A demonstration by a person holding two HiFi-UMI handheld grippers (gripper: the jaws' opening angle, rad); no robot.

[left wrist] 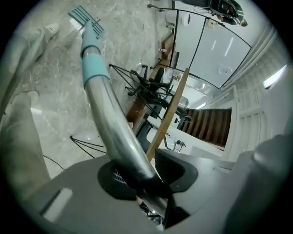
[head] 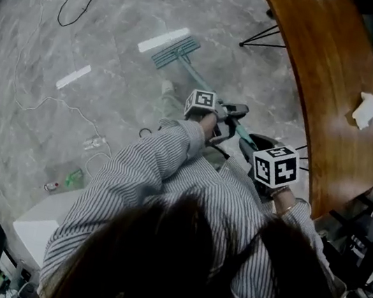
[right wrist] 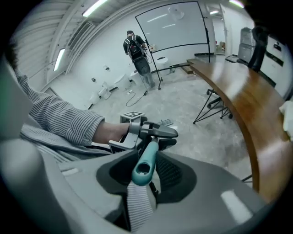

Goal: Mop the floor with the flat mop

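Both grippers clamped on the flat mop handle, mop head down on the floor at far left.

Left gripper (left wrist: 146, 176): jaws closed on the bare polished metal tube of the handle (left wrist: 110, 119). Right gripper (right wrist: 144, 180): jaws closed on the teal plastic end cap (right wrist: 145, 162) at the top, nearer the person. Flat mop (head: 186, 63) long axis runs from the hands at near right, down and away to far left. Tube is round and shiny, with a matte teal sleeve (left wrist: 94, 66) further down. Mop head (head: 175, 51) is a teal ribbed rectangle, flat on the grey marbled floor (head: 126, 0), with a white strip (head: 164, 39) just beside its far edge. Curved glossy wooden table (head: 326, 76) at right, crumpled white wad (head: 365, 111) on it.
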